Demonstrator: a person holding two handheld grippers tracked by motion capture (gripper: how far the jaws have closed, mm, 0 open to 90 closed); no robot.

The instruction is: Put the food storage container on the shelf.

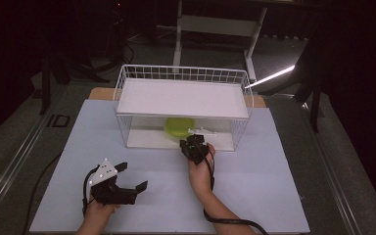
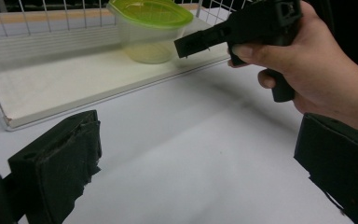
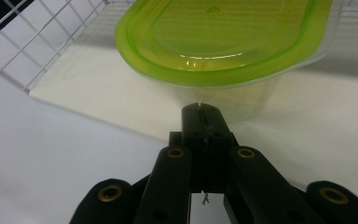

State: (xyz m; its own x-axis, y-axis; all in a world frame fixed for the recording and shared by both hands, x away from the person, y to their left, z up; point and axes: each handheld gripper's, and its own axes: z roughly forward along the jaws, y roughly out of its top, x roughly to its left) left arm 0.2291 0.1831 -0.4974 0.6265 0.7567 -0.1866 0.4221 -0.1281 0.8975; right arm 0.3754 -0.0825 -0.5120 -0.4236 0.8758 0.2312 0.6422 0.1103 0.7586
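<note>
A clear tub with a lime-green lid (image 1: 178, 128) (image 2: 149, 21) (image 3: 219, 42) stands on the bottom board of a white wire rack (image 1: 183, 72). My right gripper (image 1: 194, 145) (image 3: 200, 112) is shut, its jaws pressed together. Its tips are right at the tub's front wall, just under the lid's rim; I cannot tell whether they touch it. The left gripper view shows that gripper (image 2: 186, 46) in a hand, pointing at the tub. My left gripper (image 1: 129, 178) (image 2: 198, 140) rests open near the table's front left with nothing between its fingers.
The rack has a flat white top shelf (image 1: 183, 98) above the tub and wire walls at the sides and back. A pale sheet (image 1: 254, 176) covers the table. A desk frame (image 1: 215, 24) stands on the dark floor behind.
</note>
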